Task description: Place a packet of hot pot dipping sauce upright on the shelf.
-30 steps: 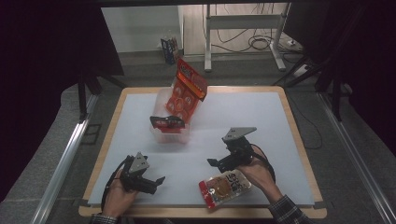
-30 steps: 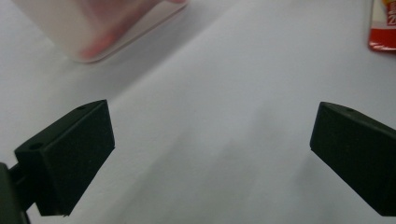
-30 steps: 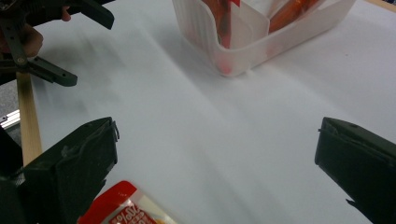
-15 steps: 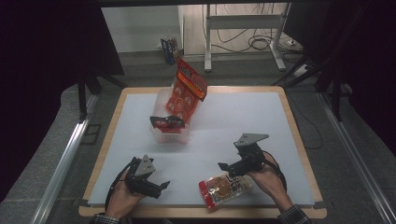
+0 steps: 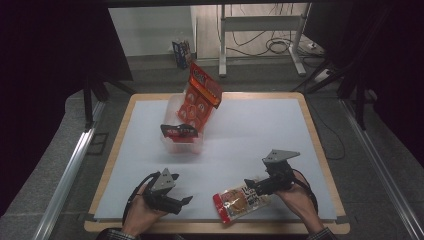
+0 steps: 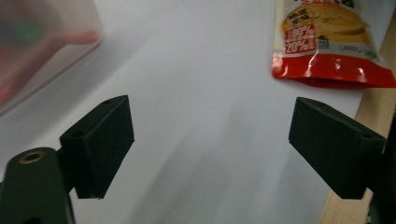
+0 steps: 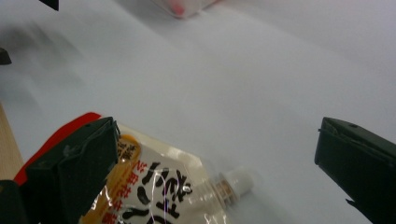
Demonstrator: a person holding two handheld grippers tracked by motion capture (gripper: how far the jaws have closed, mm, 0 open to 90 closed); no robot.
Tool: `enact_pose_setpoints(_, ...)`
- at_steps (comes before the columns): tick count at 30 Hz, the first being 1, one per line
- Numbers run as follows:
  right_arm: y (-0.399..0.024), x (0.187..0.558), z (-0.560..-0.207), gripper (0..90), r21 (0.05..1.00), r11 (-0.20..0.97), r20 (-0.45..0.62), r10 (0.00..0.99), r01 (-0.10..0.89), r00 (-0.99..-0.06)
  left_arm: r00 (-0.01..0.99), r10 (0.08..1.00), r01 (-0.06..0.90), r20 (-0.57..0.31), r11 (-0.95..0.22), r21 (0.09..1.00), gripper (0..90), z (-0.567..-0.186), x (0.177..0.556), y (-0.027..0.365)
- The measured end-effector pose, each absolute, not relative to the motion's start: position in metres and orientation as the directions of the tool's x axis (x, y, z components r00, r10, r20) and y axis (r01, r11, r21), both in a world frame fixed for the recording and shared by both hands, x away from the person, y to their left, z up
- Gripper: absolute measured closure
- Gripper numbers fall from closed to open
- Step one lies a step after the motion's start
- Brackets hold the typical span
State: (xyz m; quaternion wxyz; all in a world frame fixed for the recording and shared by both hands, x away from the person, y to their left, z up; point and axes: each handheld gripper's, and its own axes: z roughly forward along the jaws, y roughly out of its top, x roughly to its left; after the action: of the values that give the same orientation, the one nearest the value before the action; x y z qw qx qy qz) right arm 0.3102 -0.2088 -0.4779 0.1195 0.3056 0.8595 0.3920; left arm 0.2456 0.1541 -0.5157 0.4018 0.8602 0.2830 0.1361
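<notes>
A spouted food pouch with a red bottom edge lies flat near the table's front edge. My right gripper reaches it from the right. In the right gripper view its jaws stand open. The pouch's white spout cap lies between them, and the left jaw hangs over the pouch's printed face. My left gripper sits left of the pouch and points toward it. Its jaws have just been closing, still wide apart over bare white table. The pouch's red end shows beyond them.
A clear plastic tub stands mid-table toward the back left. A tall red snack bag leans in it and a dark packet rests on its rim. The wooden table edge frames the white surface. Table legs and cables are behind.
My right gripper has drifted right and toward the front edge, lower beside the pouch. My left gripper has slid right toward the pouch. The pouch has not moved.
</notes>
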Motion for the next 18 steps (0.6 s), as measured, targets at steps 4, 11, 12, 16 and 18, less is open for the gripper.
enact_pose_setpoints(4,-0.212,0.305,-0.479,0.0,0.744,0.515,0.024,0.617,0.426,-0.787,0.822,0.57,0.367,-0.011,-0.515,0.775,18.9,-0.515,0.245,0.145)
enact_pose_setpoints(11,-0.222,0.301,-0.482,0.0,0.739,0.498,0.051,0.63,0.453,-0.775,0.853,0.521,0.341,-0.018,-0.532,0.775,26.9,-0.515,0.244,0.126)
enact_pose_setpoints(12,-0.224,0.3,-0.483,0.0,0.737,0.498,0.054,0.632,0.457,-0.773,0.857,0.514,0.338,-0.023,-0.53,0.778,28.4,-0.515,0.244,0.124)
enact_pose_setpoints(16,-0.231,0.299,-0.483,0.0,0.744,0.484,0.056,0.642,0.46,-0.765,0.874,0.485,0.324,-0.034,-0.531,0.783,35.2,-0.515,0.243,0.114)
enact_pose_setpoints(18,-0.234,0.298,-0.483,0.0,0.751,0.478,0.052,0.645,0.456,-0.762,0.88,0.473,0.322,-0.044,-0.525,0.788,38.8,-0.515,0.243,0.109)
